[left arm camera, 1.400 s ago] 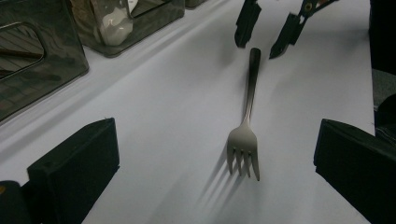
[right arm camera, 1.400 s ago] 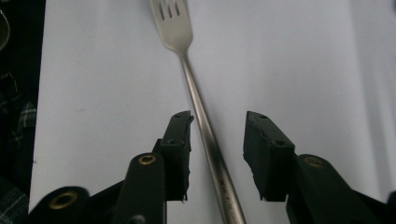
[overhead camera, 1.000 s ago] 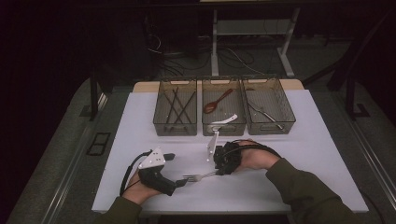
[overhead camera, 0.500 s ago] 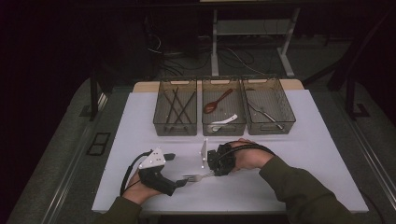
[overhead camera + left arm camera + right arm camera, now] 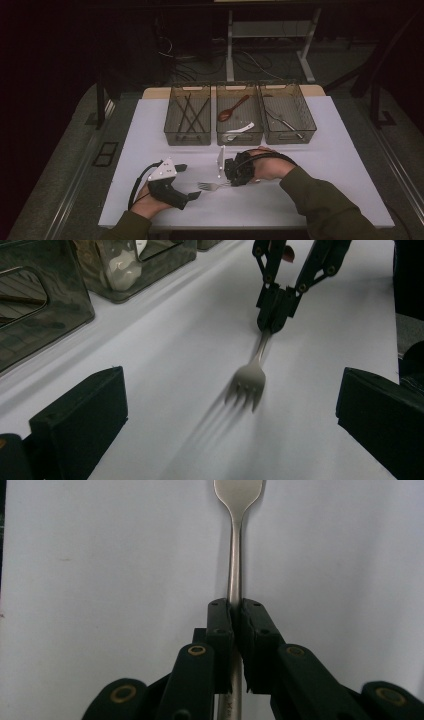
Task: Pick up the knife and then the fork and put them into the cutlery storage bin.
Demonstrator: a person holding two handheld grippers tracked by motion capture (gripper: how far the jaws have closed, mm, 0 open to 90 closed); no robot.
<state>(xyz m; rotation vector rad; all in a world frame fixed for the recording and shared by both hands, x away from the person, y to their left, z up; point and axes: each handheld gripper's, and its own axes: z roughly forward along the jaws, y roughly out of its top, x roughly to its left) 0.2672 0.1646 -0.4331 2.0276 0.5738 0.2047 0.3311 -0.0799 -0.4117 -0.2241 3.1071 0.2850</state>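
fork [image 5: 211,186] on table [image 5: 340,165], bins [image 5: 240,114] behind

**Dim room, lit counter**

A white counter [image 5: 150,125] is sitting under light while the room around it is lying in near darkness. Grey floor [image 5: 65,165] is flanking it. Behind, cables [image 5: 250,60] are trailing beneath a white-legged desk frame [image 5: 230,45].

Right gripper [image 5: 231,183] with fork [image 5: 210,186] shifted left, seemingly lifted off table [image 5: 320,200]

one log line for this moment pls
right gripper: shut on fork handle | left gripper: open, jaws facing tines | fork: off the table | three bins behind
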